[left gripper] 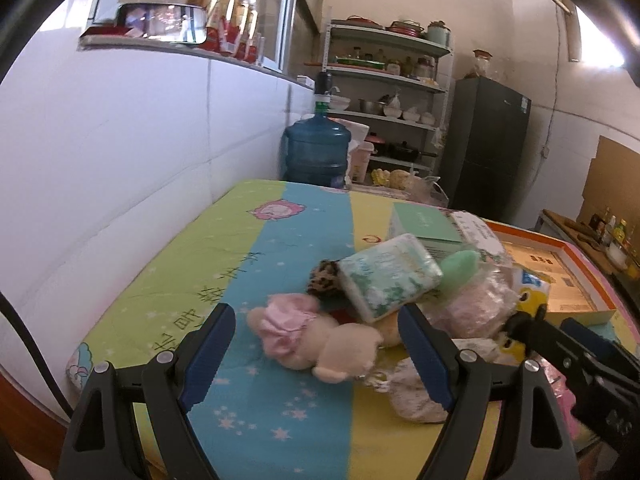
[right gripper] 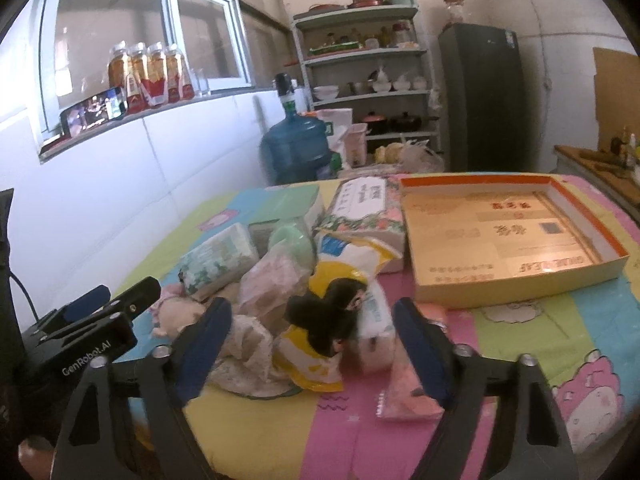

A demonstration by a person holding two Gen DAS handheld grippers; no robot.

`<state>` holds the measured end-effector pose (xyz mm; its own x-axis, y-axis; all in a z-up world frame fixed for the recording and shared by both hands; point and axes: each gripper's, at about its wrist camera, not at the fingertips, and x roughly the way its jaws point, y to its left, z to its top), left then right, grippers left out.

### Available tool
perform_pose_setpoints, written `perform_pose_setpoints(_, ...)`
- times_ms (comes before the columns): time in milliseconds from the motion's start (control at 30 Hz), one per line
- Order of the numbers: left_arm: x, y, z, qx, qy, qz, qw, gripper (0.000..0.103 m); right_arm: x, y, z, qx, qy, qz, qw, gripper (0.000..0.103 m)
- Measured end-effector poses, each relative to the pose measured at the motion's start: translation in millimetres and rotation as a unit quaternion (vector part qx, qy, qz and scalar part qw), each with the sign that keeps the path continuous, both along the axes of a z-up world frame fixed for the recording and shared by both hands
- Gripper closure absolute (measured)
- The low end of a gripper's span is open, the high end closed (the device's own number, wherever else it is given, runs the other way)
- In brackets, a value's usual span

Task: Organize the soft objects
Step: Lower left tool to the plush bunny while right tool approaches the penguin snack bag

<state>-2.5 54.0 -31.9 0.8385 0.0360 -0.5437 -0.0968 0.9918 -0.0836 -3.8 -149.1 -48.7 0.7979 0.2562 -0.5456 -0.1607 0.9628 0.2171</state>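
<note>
Soft toys [right gripper: 320, 320] lie heaped, overlapping, several half hidden under packets [right gripper: 218, 258].

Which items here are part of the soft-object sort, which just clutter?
Job:
plush doll in pink dress
tissue pack
black plush toy
yellow-and-white bag
open cardboard box

Lying about:
water jug
fridge
shelf rack
bottles on sill

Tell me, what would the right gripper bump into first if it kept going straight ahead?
Most likely the small dark plush toy lying on the yellow packet, right between the right gripper's open fingers. Depth is hard to judge through this lens, so the white pack beside it might touch too.
</note>
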Motion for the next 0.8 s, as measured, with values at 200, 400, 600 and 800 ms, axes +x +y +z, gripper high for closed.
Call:
perform_pose_setpoints(200, 4.4, 16.4, -10.9, -0.012, 0.015, 0.005, 0.9998, 0.019, 10.6, 4.1, -11.1, 0.007, 0.018, 0.000, 1.000, 0.042)
perform_pose_setpoints(400, 16.6, 23.4, -20.9, -0.029, 0.029, 0.001, 0.9991, 0.019, 16.7, 0.0, -11.9, 0.004, 0.019, -0.018, 1.000, 0.042)
perform_pose_setpoints(600, 35.8, 28.1, -37.3, -0.046, 0.051, 0.003, 0.9976, 0.019, 21.4, -8.4, -11.9, 0.000, 0.019, -0.035, 0.999, 0.042)
perform_pose_setpoints(800, 46.3, 23.3, -46.2, -0.055, 0.059, -0.008, 0.9967, 0.019, 27.7, -13.8, -14.4, -0.004, 0.023, -0.041, 0.999, 0.042)
